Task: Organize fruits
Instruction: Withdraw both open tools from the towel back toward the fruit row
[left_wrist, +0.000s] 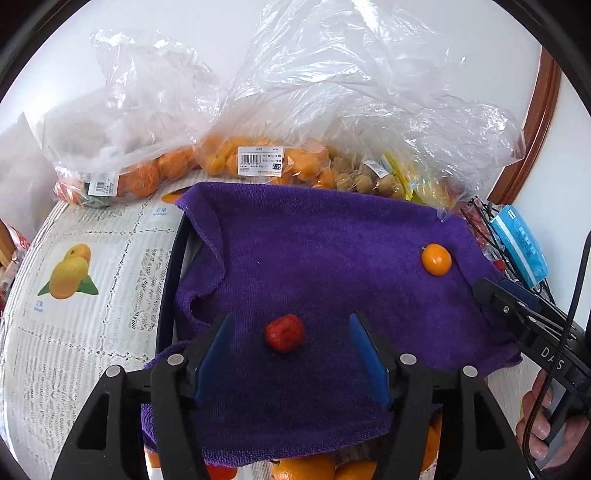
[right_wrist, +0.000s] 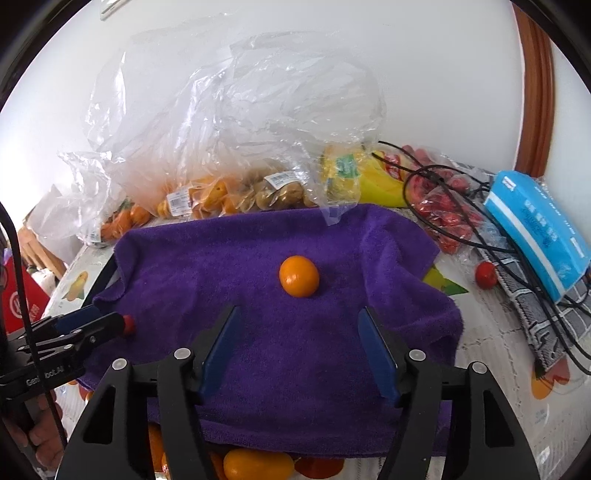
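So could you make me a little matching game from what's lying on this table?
Things:
1. red fruit
2. orange fruit
3. blue pack
4. small tomato

Places:
A. on the cables, right edge of the table
B. on the purple towel, ahead of the right gripper
C. off the towel, beside the pack
D. on the towel, at the left gripper

Pairs: 1-D, 2-B, 3-A, 4-C

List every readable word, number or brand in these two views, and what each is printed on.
"DAS": body of the right gripper.
"7.26": price label on the bag of small orange fruit.
"Gen…bot.AI", middle letters hidden by a cable: body of the left gripper.
Other bag labels, blue packet, tablecloth captions: too small or blurred.
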